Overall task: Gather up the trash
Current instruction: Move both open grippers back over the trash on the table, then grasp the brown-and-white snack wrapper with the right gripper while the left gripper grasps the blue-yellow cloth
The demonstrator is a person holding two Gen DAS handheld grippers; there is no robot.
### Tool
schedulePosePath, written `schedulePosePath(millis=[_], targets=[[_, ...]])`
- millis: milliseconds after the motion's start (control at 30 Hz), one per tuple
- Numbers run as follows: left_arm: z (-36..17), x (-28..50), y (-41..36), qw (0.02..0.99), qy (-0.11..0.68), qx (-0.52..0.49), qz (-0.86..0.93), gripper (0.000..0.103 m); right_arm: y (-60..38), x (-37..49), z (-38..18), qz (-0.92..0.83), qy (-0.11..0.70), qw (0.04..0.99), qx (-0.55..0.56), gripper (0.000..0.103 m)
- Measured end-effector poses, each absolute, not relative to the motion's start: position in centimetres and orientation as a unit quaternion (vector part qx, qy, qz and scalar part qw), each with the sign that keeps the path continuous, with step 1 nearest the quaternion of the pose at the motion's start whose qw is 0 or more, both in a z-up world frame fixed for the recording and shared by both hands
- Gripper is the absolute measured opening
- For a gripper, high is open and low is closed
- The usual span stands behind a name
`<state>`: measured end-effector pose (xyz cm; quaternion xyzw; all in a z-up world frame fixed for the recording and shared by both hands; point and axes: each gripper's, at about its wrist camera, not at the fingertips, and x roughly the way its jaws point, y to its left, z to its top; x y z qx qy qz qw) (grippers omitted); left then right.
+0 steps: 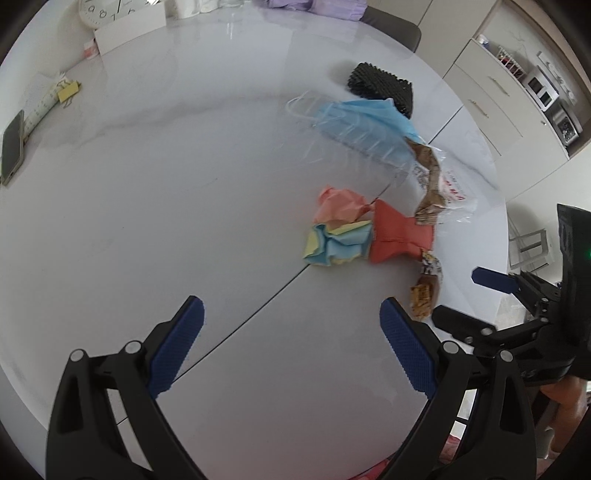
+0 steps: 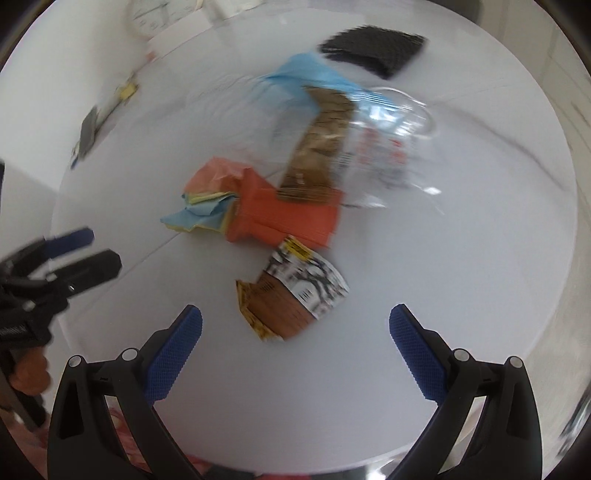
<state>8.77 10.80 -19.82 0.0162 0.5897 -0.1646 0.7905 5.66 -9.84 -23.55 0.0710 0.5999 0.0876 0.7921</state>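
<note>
Trash lies on a white round table (image 1: 147, 206): a blue face mask (image 1: 365, 125), a clear plastic wrapper with a brown strip (image 1: 436, 184), crumpled pink paper (image 1: 340, 205), crumpled blue and yellow notes (image 1: 338, 243), an orange folded packet (image 1: 399, 236) and a torn snack wrapper (image 2: 295, 291). My left gripper (image 1: 291, 332) is open and empty, short of the pile. My right gripper (image 2: 295, 343) is open and empty, its fingertips either side of the snack wrapper's near end. The right wrist view is blurred.
A black mesh pouch (image 1: 380, 86) lies behind the mask. A phone (image 1: 13, 147), a ruler with yellow notes (image 1: 55, 98), a white card (image 1: 129, 31) and a clock (image 1: 99, 11) are at the far left. White cabinets (image 1: 498, 99) stand beyond the table's right edge.
</note>
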Motion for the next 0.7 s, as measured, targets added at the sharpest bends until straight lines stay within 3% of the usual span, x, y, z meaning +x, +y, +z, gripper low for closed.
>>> schedulePosePath(millis=[100, 167, 233, 333, 600, 700], targets=[[-20.1, 8.9, 10.9, 0.789, 0.591, 0.011, -0.169, 0.092, -8.6, 6.1, -24.5, 0.092, 0.596, 0.797, 0.02, 0.1], [-20.3, 9.1, 10.6, 0.786, 0.592, 0.007, -0.176, 0.092, -8.3, 6.1, -24.7, 0.098, 0.591, 0.801, 0.005, 0.092], [-20.4, 9.3, 10.1, 0.786, 0.591, 0.009, -0.183, 0.092, -8.0, 6.3, -25.0, 0.104, 0.591, 0.8, -0.006, 0.076], [-20.6, 9.6, 9.2, 0.786, 0.587, 0.014, -0.194, 0.092, -8.0, 6.3, -24.9, 0.107, 0.588, 0.801, -0.019, 0.064], [-22.3, 11.2, 6.4, 0.784, 0.582, 0.037, -0.214, 0.091, -10.4, 5.2, -24.0, 0.108, 0.595, 0.796, 0.017, 0.058], [-23.1, 11.7, 5.8, 0.784, 0.581, 0.038, -0.215, 0.084, -11.7, 4.6, -23.3, 0.104, 0.593, 0.798, 0.036, 0.058]])
